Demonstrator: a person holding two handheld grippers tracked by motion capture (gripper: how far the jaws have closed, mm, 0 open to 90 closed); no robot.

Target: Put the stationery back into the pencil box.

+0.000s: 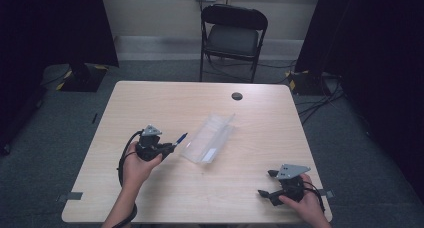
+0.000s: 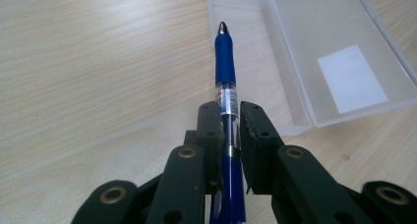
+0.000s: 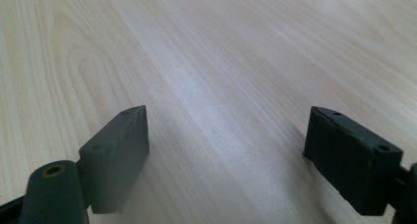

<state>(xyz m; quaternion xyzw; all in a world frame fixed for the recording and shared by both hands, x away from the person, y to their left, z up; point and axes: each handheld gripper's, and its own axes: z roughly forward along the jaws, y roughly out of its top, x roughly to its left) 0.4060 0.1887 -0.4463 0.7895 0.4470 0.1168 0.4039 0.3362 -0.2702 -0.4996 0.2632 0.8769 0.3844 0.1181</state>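
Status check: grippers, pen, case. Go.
Left gripper shut on blue pen, tip aimed at the open clear case. Right gripper open, low over bare table. Nothing between pen and case.

The left gripper squeezes a blue pen. The pen tip points at an open clear box on the table.

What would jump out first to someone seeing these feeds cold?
First, the blue pen clamped in the left hand-held gripper, its tip pointing at the clear plastic case lying open mid-table. Next, the right hand-held gripper near the table's front right corner, jaws wide apart with nothing between them. Beyond the table stands a black folding chair.
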